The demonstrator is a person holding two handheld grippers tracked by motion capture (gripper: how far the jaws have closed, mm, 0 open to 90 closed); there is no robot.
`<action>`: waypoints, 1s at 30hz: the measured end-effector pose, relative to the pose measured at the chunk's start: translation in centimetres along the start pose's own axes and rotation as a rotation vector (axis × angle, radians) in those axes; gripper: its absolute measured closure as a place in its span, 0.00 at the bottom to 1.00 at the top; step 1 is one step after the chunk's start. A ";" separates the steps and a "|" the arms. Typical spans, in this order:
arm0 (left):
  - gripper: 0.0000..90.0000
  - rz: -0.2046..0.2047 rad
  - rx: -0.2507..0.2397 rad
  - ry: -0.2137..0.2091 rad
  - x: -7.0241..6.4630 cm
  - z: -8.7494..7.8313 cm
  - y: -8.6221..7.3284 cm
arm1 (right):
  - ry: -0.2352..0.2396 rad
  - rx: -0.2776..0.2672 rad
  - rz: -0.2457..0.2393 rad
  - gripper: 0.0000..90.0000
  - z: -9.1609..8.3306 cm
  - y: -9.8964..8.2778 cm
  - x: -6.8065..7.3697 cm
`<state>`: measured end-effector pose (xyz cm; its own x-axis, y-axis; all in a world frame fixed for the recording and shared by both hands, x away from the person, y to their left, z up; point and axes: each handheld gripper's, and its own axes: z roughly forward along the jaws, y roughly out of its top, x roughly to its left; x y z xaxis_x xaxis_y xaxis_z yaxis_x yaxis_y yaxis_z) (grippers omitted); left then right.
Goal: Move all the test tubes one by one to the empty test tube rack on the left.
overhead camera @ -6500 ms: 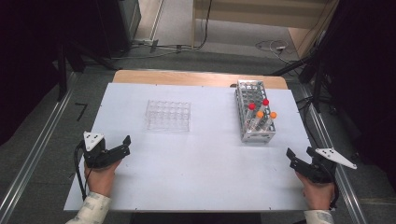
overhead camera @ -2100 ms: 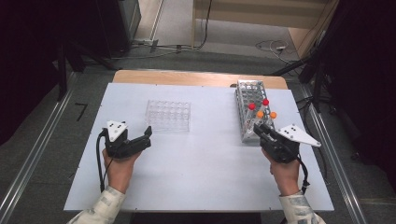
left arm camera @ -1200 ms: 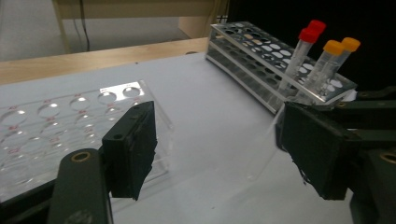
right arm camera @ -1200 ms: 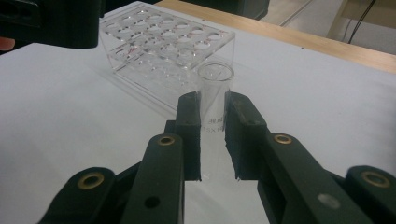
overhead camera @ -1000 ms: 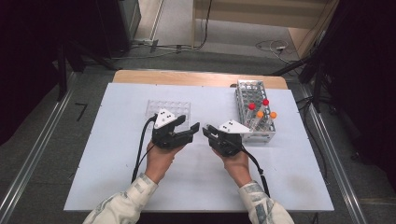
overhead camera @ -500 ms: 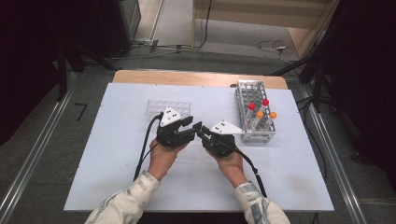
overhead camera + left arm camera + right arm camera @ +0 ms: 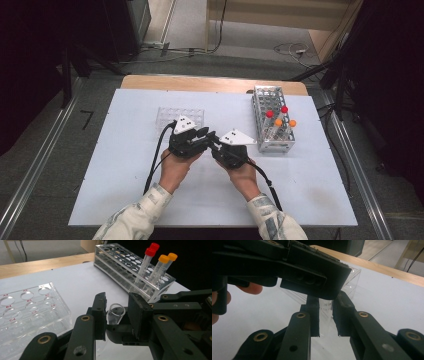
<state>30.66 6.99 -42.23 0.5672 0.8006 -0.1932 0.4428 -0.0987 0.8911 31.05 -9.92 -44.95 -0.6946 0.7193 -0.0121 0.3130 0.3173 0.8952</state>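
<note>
Standing open-mouthed and uncapped, a clear glass test tube (image 7: 115,314) is clamped by the right hand-held gripper (image 7: 325,313), between the left hand-held gripper's (image 7: 116,315) parted jaws.

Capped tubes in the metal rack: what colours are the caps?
Two red caps, two orange caps; left gripper view shows them best.

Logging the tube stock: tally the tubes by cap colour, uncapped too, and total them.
Red-capped tubes: 2
Orange-capped tubes: 2
Uncapped clear tube between the hand-held grippers' jaws: 1
Total: 5
</note>
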 end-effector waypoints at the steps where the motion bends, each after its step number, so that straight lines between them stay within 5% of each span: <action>1: 0.77 -0.002 0.003 -0.001 0.0 0.0 0.0 | 0.000 -0.002 0.000 0.81 0.0 0.0 0.0; 14: 0.85 0.006 0.013 0.007 0.1 0.1 0.0 | 0.002 0.005 -0.006 0.80 -0.2 0.0 0.0; 18: 0.85 0.000 -0.005 0.019 0.6 -0.2 0.3 | 0.035 0.039 -0.027 0.56 -0.3 -0.1 -0.2; 22: 0.85 -0.042 -0.024 0.011 1.3 -0.3 0.9 | 0.047 0.051 -0.017 0.48 -0.8 0.0 -0.8; 30: 0.85 -0.045 -0.060 0.026 1.7 -0.7 2.8 | 0.056 0.064 -0.018 0.41 -2.2 -0.2 -1.5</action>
<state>32.39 8.55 -39.78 0.5291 0.8186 -0.2237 0.4245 -0.0270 0.9050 30.61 -12.36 -44.13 -0.7351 0.6779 -0.0017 0.3392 0.3700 0.8649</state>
